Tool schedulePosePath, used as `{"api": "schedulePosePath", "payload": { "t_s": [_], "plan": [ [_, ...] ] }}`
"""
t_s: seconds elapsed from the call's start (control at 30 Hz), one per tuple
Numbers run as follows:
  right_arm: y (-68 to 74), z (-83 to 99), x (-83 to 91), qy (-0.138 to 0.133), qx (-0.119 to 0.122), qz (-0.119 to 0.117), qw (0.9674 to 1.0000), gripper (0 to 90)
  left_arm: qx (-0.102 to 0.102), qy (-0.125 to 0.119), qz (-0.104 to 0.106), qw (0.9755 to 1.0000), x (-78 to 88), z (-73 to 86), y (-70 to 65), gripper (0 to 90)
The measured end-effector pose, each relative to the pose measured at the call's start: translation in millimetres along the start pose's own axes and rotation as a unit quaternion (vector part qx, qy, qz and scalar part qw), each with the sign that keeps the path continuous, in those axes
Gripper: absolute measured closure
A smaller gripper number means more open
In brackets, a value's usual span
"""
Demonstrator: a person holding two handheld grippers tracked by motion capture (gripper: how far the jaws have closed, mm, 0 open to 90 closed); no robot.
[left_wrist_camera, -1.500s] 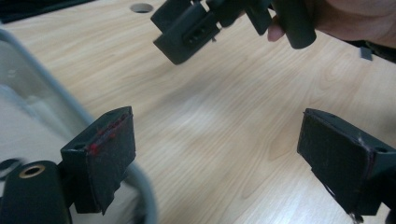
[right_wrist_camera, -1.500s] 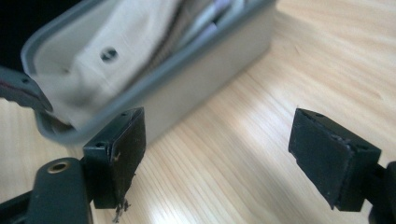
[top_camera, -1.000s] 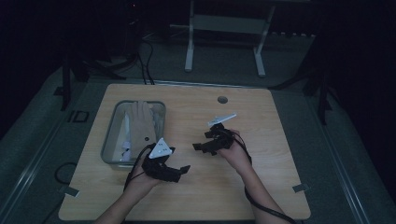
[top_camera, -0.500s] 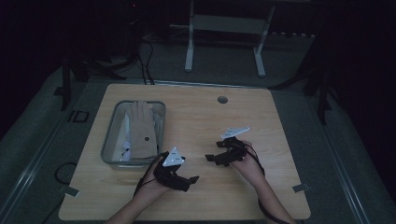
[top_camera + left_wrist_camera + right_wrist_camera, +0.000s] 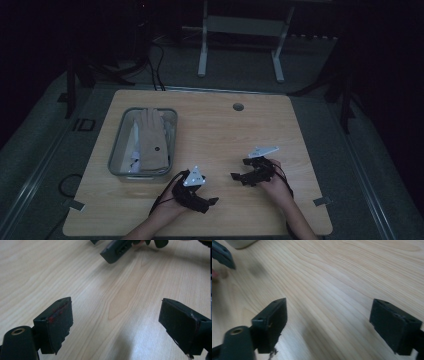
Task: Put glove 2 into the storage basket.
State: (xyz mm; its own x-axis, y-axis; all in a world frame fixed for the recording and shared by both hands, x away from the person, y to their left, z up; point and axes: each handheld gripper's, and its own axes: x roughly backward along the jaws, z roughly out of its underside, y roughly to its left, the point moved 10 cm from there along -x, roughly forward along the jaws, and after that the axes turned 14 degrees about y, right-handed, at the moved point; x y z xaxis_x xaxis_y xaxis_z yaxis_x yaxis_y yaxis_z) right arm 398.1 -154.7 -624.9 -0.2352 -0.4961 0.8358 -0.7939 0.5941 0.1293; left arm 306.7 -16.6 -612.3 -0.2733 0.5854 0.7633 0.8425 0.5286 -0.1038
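Both hand-held grippers sit low over the near half of the wooden table (image 5: 215, 125), and we find nothing between the jaws of either. Since a second ago the left gripper (image 5: 212, 201) has slid back toward six o'clock, and the right gripper (image 5: 235, 176) has drifted from table centre toward five o'clock; both have come down closer to the wood. The right gripper's jaws have just been opening, and in its own view they stand wide apart over bare grain (image 5: 327, 322). The left gripper's jaws gape nearly as wide (its own view shows only tabletop between them (image 5: 115, 322)).

The tan glove (image 5: 152, 142) lies draped in the clear tray (image 5: 116, 150) at nine o'clock on the table, well apart from both grippers. We judge that the glove is stowed and the hands are settling to rest.

As for writing, a marking like "ID" on the floor mat (image 5: 82, 125) left of the table is all we can read.
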Motion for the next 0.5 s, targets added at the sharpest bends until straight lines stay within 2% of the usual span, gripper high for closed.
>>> {"api": "schedulePosePath", "payload": {
  "t_s": [0.23, 0.33, 0.5],
  "plan": [
    [-11.9, 15.1, 4.7, -0.006, 0.004, 0.022, 0.9997, 13.9, -0.001, 0.006, 0.008, 1.0000, -5.0, 1.5, -0.8, 12.5],
    [-13.6, 14.3, 6.7, -0.017, 0.006, 0.021, 0.9996, 14.2, 0.001, 0.008, 0.014, 0.9999, -6.0, 2.2, -1.2, 12.5],
    [-13.1, 14.4, 5.2, -0.016, 0.014, 0.026, 0.9994, 14.4, 0.001, 0.013, 0.015, 0.9998, -7.2, 3.8, -1.0, 12.5]
  ]
}}
